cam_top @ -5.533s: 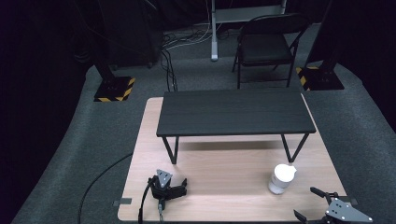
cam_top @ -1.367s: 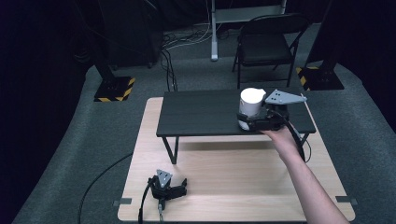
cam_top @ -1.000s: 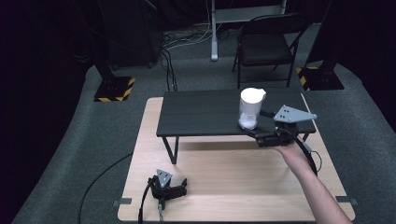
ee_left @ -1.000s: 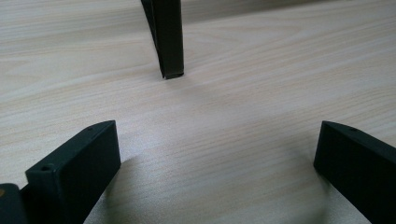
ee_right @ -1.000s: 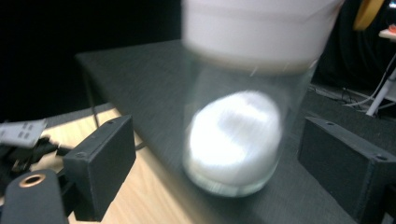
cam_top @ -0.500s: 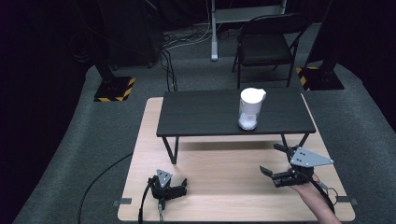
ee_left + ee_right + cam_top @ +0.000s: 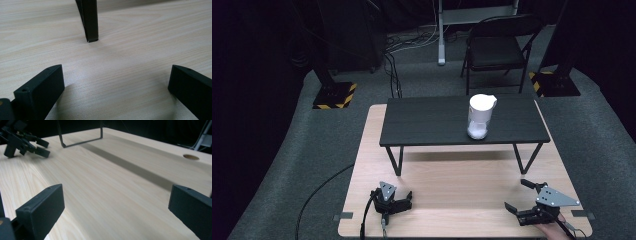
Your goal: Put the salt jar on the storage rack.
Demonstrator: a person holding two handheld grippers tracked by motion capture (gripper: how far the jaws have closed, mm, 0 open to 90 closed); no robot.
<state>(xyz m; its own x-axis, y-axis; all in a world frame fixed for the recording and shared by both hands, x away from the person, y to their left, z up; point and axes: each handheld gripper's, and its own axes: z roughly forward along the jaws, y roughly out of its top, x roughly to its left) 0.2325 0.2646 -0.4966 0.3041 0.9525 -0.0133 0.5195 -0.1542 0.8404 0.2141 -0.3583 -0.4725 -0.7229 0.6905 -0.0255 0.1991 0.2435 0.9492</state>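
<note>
The white lidded jug [image 7: 481, 116] stands upright on the small black table [image 7: 422, 125], right of its middle, set down and released. The right gripper [image 7: 523, 196], jaws just opened wide and empty, sits near the tabletop's [image 7: 452, 175] near right corner; the left gripper [image 7: 398, 200] rests open by the near edge. Next, I judge, parking the right gripper.

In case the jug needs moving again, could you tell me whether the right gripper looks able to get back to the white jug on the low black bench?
Probably yes. The right gripper sits open and empty at the near edge of the wooden table, and the white jug stands alone on the low black bench, approachable from above.
</note>
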